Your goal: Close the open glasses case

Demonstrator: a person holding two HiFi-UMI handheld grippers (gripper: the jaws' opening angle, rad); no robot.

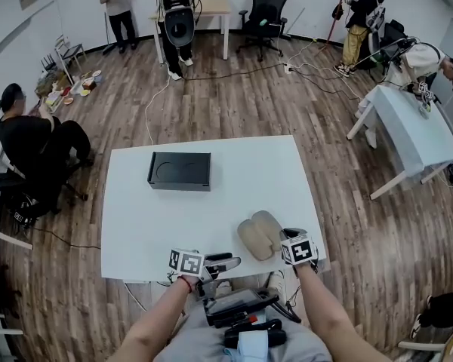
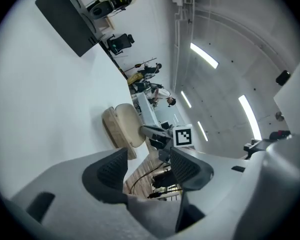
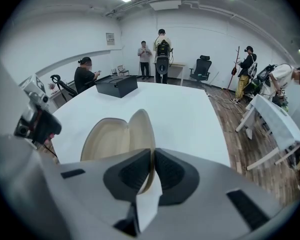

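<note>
Right gripper [image 3: 153,166]: nearly closed, dark pads pinching the thin rim of the lid [image 3: 141,131] of the glasses case [image 3: 115,136]. Seen from the head view [image 1: 289,234] at the case's right end, pointing steeply down.

Left gripper [image 2: 149,166]: spread wide, nothing between the pads, only floor and cables beyond them. Held about level at the table's near edge [image 1: 228,262], apart from the case and aimed across towards it.

Glasses case [image 1: 260,234]: beige, oval, open like a clam. One shell flat on the table with its pale hollow upward, the lid standing roughly upright on the hinge side. Near the table's front right corner, close to the near edge. Inside apparently empty, though partly hidden by the lid.

White table [image 1: 136,202], bare apart from a black box [image 1: 180,171] towards its far left. Wood-plank floor around it. A second white table [image 1: 411,130] off to the right, a black office chair [image 1: 264,13] by the far wall, a seated person [image 1: 30,138] at the left, several people standing farther back.
</note>
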